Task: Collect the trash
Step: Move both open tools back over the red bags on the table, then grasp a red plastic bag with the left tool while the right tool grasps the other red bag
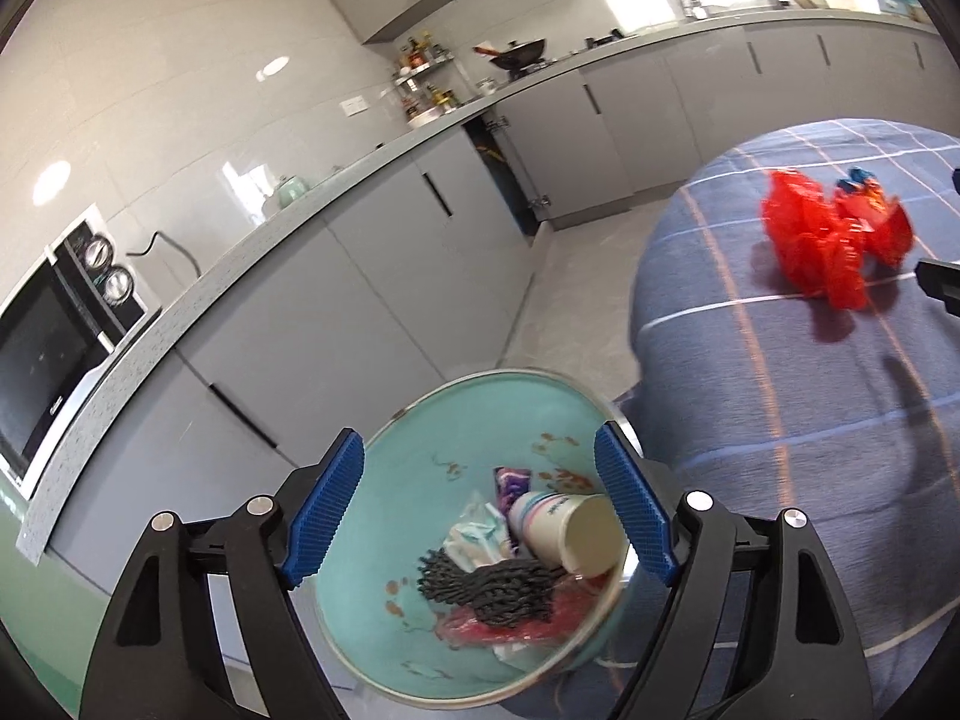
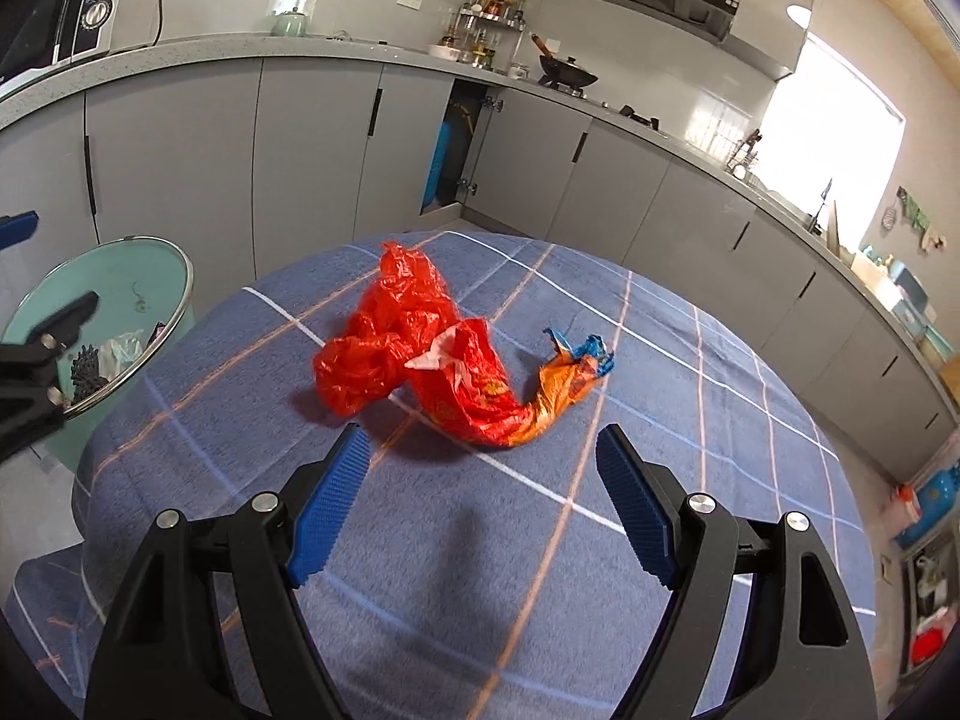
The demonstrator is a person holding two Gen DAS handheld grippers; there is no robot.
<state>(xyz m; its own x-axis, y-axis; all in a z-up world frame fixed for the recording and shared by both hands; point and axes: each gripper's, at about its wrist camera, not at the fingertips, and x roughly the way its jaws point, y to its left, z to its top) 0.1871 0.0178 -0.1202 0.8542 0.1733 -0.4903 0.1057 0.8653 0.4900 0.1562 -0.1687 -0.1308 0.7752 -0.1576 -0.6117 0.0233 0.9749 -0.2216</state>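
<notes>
A teal trash bin [image 1: 420, 420] stands beside the table, holding a paper cup [image 1: 570, 531], a dark knitted rag [image 1: 492, 585] and crumpled wrappers. My left gripper [image 1: 480, 510] hovers above the bin's mouth, open, with nothing between its blue pads. On the blue checked tablecloth [image 2: 690, 420] lies a crumpled red plastic bag [image 2: 408, 330] joined to an orange and blue wrapper [image 2: 570, 372]. My right gripper [image 2: 480, 504] is open just short of that bag, not touching it. The bin [image 2: 120, 276] shows at the left of the right wrist view, with the left gripper's black arm over it.
Grey kitchen cabinets [image 2: 300, 150] and a counter run behind the table, with one cabinet door [image 2: 456, 144] ajar. A microwave [image 1: 42, 360] sits on the counter at left, a wok [image 2: 567, 75] on the stove. Floor shows between the table and the cabinets.
</notes>
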